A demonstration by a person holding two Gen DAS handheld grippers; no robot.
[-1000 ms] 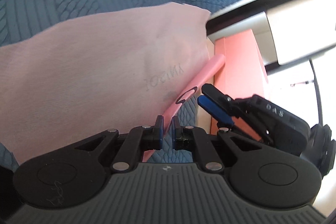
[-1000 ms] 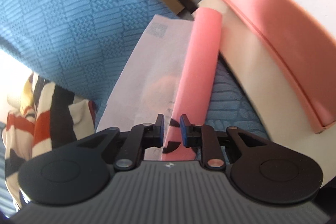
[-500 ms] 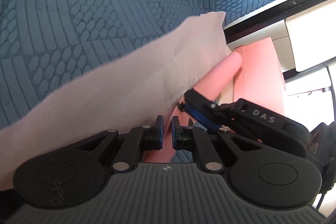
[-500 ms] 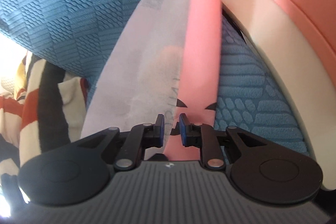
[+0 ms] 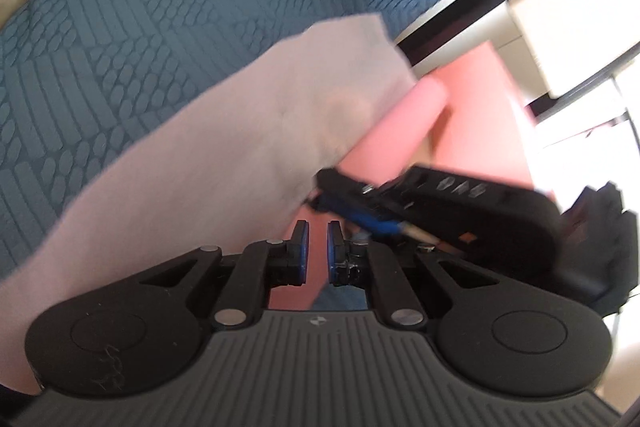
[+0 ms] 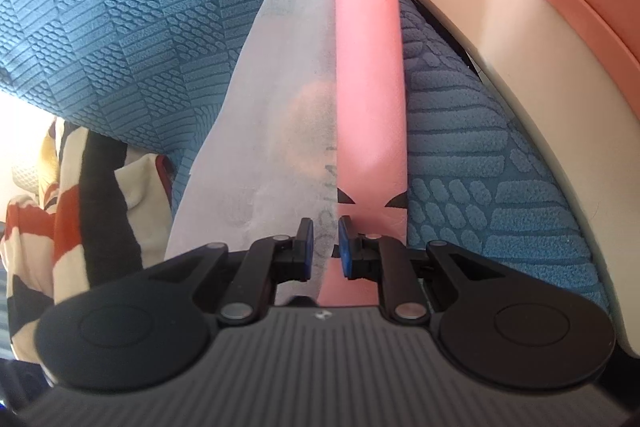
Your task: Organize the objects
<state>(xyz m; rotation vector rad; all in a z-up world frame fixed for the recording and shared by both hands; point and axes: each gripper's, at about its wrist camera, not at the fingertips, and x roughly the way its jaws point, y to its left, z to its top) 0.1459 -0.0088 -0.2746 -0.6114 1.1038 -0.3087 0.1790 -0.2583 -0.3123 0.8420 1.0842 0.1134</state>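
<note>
Right wrist view: pink bag point(image 6: 368, 67), semi-translucent white flap point(image 6: 276, 131).

Sheet point(image 6: 256, 131) lies on bedspread point(image 6: 120, 27), left of roll point(image 6: 368, 67).

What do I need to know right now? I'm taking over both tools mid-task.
Left tool: shut on the near end of the pink sheet.
Right tool: shut on the same sheet, beside its rolled edge.
Sheet: over the blue quilted cover, partly rolled, the rest flat.
Done: both tools grip the sheet.
Left: probably finish rolling or folding it, then put it away. Where it goes is not visible.
</note>
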